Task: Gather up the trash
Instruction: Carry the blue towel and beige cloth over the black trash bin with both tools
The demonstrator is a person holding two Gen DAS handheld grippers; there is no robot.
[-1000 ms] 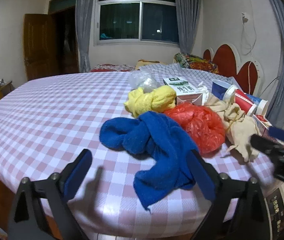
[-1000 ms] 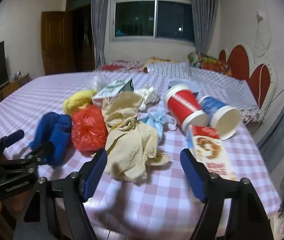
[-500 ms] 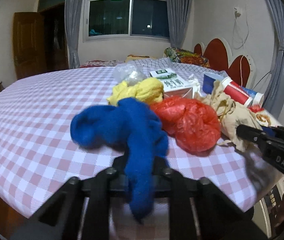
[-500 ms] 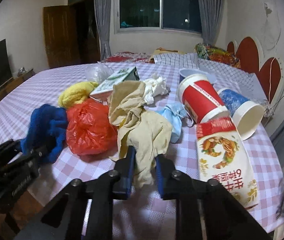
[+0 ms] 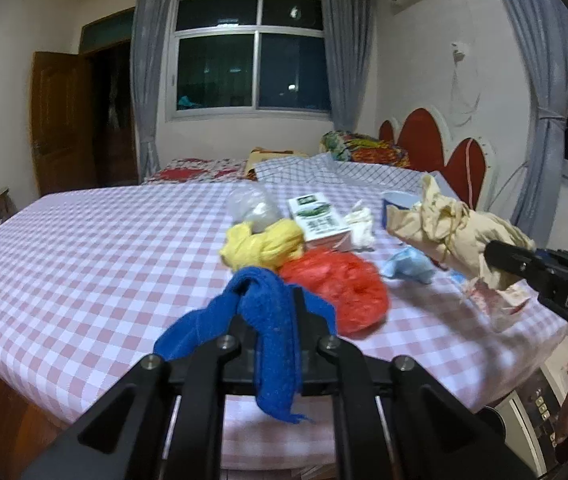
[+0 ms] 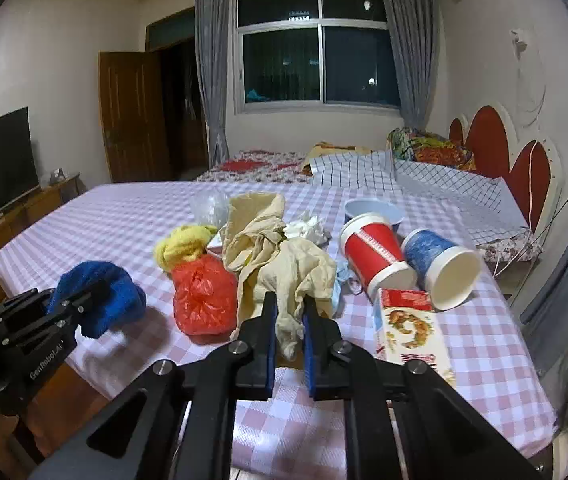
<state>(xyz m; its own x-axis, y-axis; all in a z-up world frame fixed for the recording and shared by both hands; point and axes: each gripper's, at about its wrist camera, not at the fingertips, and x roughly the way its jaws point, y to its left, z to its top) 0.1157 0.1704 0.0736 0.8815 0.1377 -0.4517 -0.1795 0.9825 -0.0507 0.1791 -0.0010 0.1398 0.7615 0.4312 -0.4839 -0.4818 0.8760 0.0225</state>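
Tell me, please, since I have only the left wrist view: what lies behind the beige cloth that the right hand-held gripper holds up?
Observer: Two paper cups lie on their sides there, side by side: a red cup and a blue cup, with their mouths toward the camera.
Operator: Thank you. Is the right hand-held gripper really shut on the cloth?
Observer: Yes. The right hand-held gripper pinches a fold of the beige cloth between its blue pads.
Operator: And what stands at the left side of the room?
Observer: A dark television stands on a low wooden cabinet by the wall.
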